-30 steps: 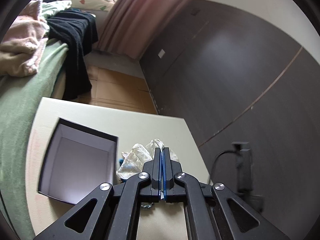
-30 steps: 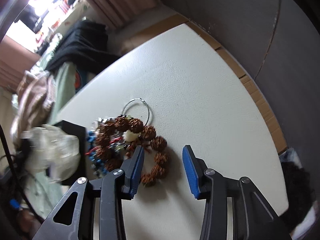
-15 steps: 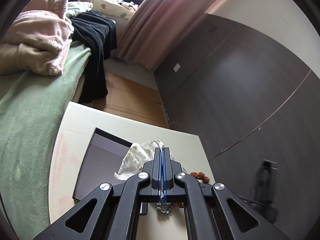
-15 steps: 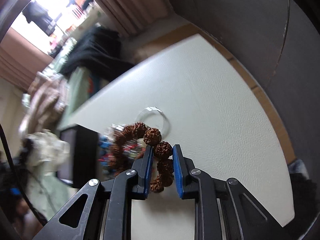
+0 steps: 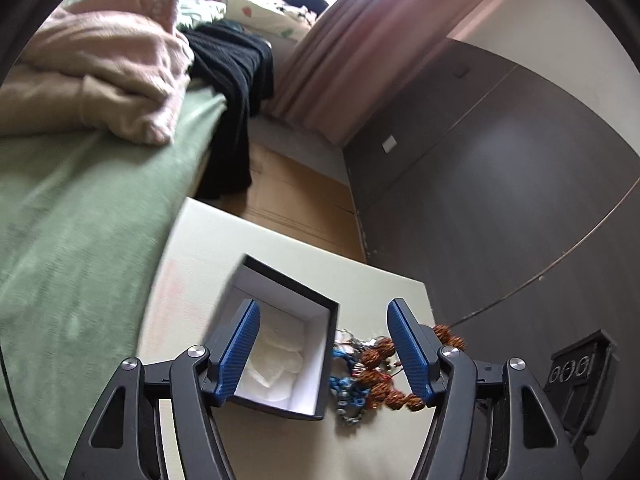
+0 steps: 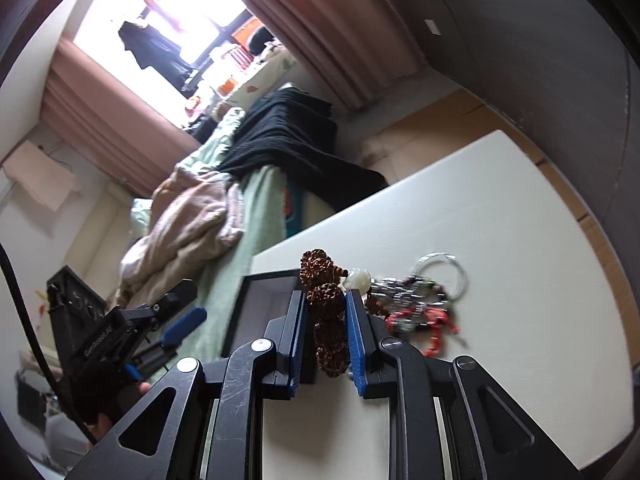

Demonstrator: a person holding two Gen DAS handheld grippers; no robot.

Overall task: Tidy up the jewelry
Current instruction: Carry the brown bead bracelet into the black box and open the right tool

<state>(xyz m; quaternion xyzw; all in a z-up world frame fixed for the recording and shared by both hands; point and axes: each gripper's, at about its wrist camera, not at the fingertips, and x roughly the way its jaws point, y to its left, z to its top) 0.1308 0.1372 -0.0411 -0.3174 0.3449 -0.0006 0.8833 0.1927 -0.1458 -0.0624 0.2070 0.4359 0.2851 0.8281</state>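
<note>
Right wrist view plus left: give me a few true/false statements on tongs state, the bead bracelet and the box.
1. The right tongs are shut on the brown bead bracelet. True.
2. The left tongs are shut on a clear plastic bag. False: they are open, holding nothing.
3. The clear plastic bag lies inside the black box. True.
4. The black box has its lid on. False: it is open, its pale inside showing.
5. More jewelry lies on the white table beside the box. True.
</note>
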